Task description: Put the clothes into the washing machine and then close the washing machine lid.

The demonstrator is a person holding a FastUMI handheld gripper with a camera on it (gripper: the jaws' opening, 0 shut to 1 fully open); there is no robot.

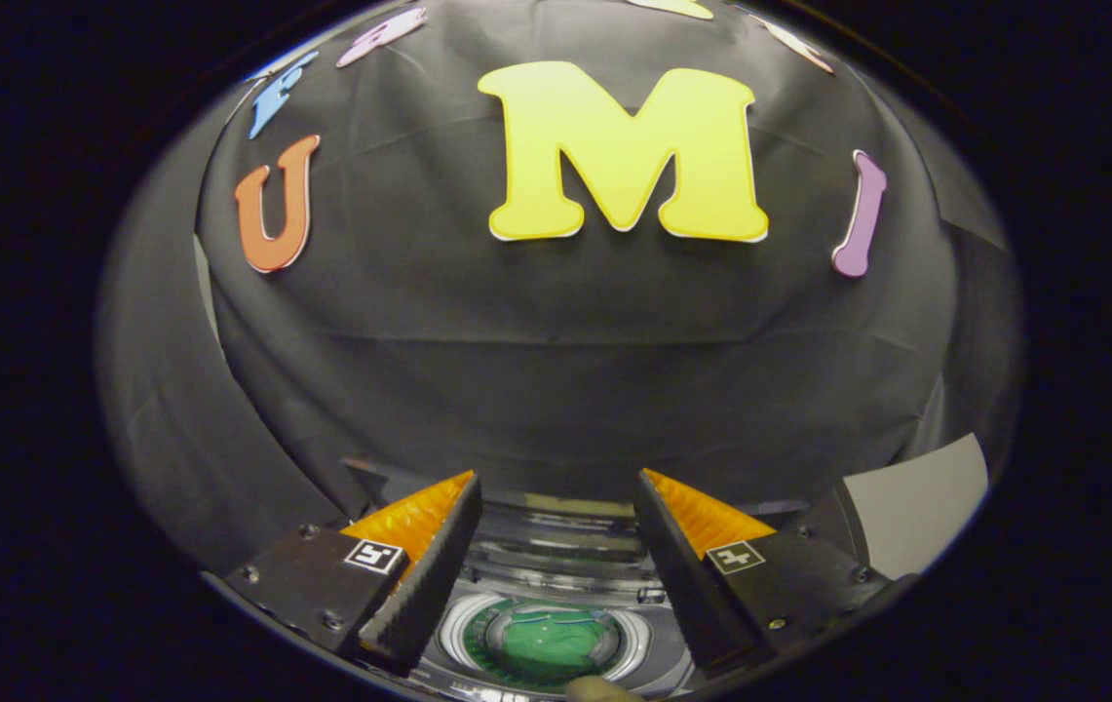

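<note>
**Washing machine seen between spread fingers**

Washing machine is seen from above, at 6 o'clock below the gripper. Green clothes are seen inside its round drum opening, framed by a pale ring. The gripper's fingers are held apart, grasping nothing. A grey panel is seen at 4 o'clock.

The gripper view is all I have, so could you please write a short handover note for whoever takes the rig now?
Gripper: open, fingers spread, nothing between them.
Washing machine: below and between the fingers, seen from above. Green fabric shows in its round drum opening; whether the clear lid is raised or down over it cannot be told.
Done: clothes appear to be inside.
Left: check the lid and close it if open.
</note>
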